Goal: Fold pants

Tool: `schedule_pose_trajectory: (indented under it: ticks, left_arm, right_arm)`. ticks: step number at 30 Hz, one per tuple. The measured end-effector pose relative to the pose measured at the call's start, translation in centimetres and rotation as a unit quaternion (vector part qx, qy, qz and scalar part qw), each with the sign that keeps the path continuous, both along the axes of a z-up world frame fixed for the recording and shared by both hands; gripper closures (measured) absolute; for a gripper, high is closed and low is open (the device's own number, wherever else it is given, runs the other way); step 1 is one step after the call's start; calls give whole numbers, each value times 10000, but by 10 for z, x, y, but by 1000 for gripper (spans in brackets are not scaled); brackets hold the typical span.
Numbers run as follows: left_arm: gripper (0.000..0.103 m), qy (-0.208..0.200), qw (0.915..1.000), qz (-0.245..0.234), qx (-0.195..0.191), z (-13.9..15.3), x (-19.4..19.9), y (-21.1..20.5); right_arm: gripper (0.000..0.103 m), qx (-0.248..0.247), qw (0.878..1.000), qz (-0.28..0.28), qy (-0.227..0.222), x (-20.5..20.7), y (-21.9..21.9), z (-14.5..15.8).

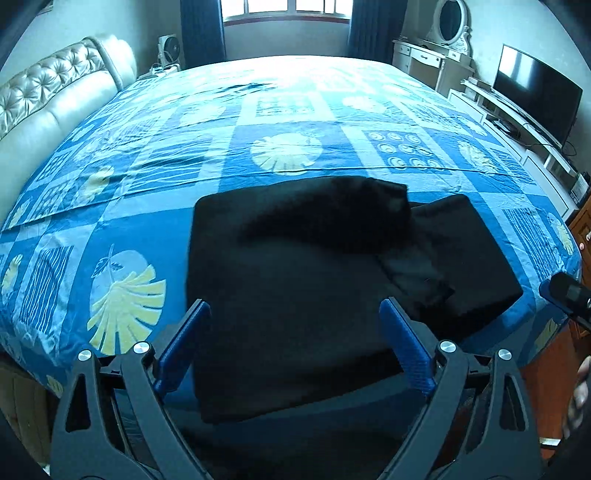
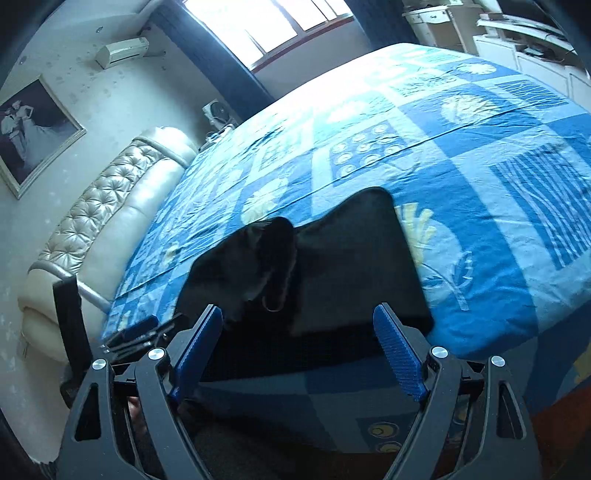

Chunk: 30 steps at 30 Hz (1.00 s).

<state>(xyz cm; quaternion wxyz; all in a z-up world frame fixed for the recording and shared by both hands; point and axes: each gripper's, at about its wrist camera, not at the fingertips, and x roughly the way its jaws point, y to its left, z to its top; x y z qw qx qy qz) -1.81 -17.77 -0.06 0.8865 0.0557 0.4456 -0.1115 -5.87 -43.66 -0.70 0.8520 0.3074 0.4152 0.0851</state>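
Black pants [image 1: 295,258] lie folded into a thick dark stack on the blue patterned bed [image 1: 288,147], close to its near edge. An upper layer [image 1: 332,218] looks blurred, and a narrower part sticks out to the right [image 1: 461,258]. My left gripper [image 1: 295,304] hovers over the stack's near part, open, with nothing between its blue pads [image 1: 406,343]. The right gripper [image 2: 298,309] is also open and empty above the pants [image 2: 351,258], where a bunched fold [image 2: 266,258] rises on the left. Each gripper shows at the edge of the other's view.
A tufted cream headboard [image 1: 55,96] runs along the bed's left side. A TV [image 1: 535,92] on a white unit and a dresser with a mirror [image 1: 450,33] stand to the right. A fan [image 1: 168,50] sits by the window. A hand [image 1: 580,387] shows at the right edge.
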Motion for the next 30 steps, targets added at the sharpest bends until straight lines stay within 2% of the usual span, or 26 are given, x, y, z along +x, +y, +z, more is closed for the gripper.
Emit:
schedule_pose_trajectory:
  ticks: [4,9,12,13,14,16,17,20,26,30]
  left_arm:
    - [10,90,9994,318,-68,-4,0,32]
    - [10,125,9983,550,-158,-5,0,61]
    - [10,47,9980,607,-164,-3,-3,72]
    - [10,25,9979,623,-164,-4,-3,76]
    - [10,16,9978,645,-160,-5,-3,79]
    - [10,85,9973,706,-190,-9,-2,87]
    - [10,149,9969,733,-223,-11,-1,90]
    - [10,311,9957,797,-351,-17,0,99]
    - [10,308,9954,742,-521,-18,3,100]
    - [10,437,9948,619,-681,-21,8,88]
  right_arm:
    - [20,376,9977,557,129,46,21,-13]
    - [20,441,9924,866,752,97,45,-47]
    - [20,830,9847,1068,1099,111,59,-70]
    - [28,936,9832,1126,1088,112,65,-74]
    - [57,943,9829,1168,1070,113,71,-76]
    - [82,1008,9803,1176,1227,116,79,-86]
    - [86,1049,9802,1140,1234,116,80,-88]
    - [89,961,9852,1051,953,111,77,-69]
    - [90,265,9956,878,192,89,55,-3]
    - [90,34,9983,538,228,79,28,-4]
